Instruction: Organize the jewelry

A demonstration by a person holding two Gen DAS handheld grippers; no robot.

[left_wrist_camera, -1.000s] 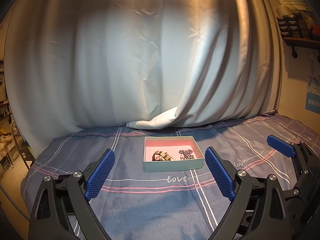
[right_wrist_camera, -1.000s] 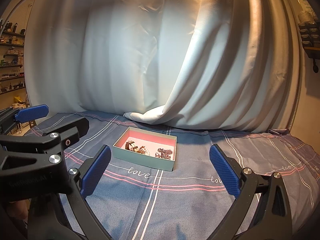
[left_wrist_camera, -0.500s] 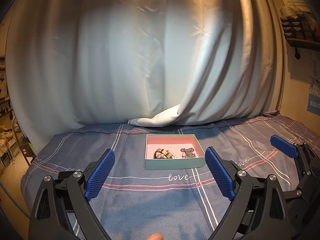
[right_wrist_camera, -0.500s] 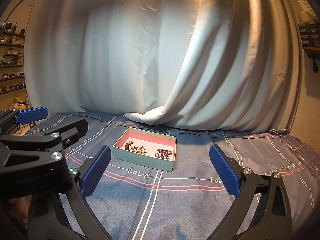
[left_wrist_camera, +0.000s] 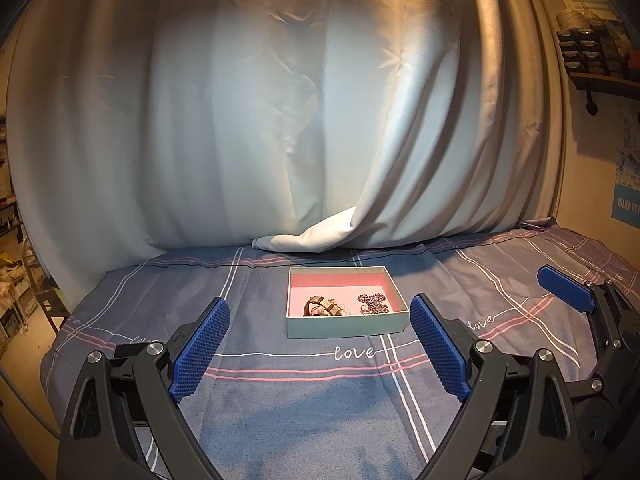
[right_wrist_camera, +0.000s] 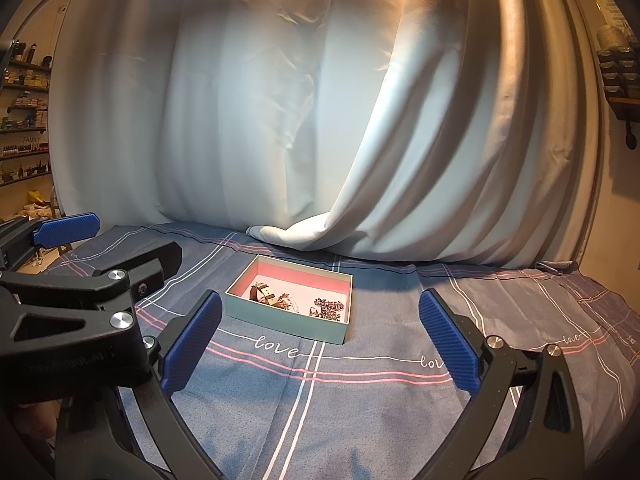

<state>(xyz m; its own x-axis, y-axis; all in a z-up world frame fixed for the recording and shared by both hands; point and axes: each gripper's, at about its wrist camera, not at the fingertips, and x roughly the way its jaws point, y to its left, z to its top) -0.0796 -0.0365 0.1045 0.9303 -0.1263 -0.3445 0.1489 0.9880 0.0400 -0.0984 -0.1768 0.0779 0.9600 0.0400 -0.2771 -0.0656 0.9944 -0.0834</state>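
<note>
Looking along the left gripper [left_wrist_camera: 318,346], the left wrist view is showing its blue fingers [left_wrist_camera: 200,350] spread wide apart and holding nothing, hovering over a blue-grey plaid bedsheet [left_wrist_camera: 280,400] printed with "love". The teal box [left_wrist_camera: 347,325] with a pink lining is sitting at 12 o'clock, just beyond the fingertips, with nothing lying between it and the gripper. Inside it, a brown strap watch [left_wrist_camera: 322,305] is lying at the left and a dark beaded piece [left_wrist_camera: 373,303] at the right. At 3 o'clock the right gripper [left_wrist_camera: 568,294] is reaching in, only one blue finger showing. A pale curtain [left_wrist_camera: 280,120] is hanging behind, its hem pooling on the sheet at 12 o'clock; a wall shelf [left_wrist_camera: 600,76] is sitting at 2 o'clock.

Facing forward from the right wrist view, the right gripper [right_wrist_camera: 320,338] is likewise standing wide apart and empty. The box [right_wrist_camera: 290,320] is resting at 12 o'clock, slightly left, turned at an angle, with the watch [right_wrist_camera: 262,294] and beaded piece [right_wrist_camera: 328,307] inside. The left gripper [right_wrist_camera: 68,230] is crowding the 9 o'clock side, clear of the box. The curtain [right_wrist_camera: 300,100] is filling the background, and stocked shelves [right_wrist_camera: 24,120] are showing at 10 o'clock.
</note>
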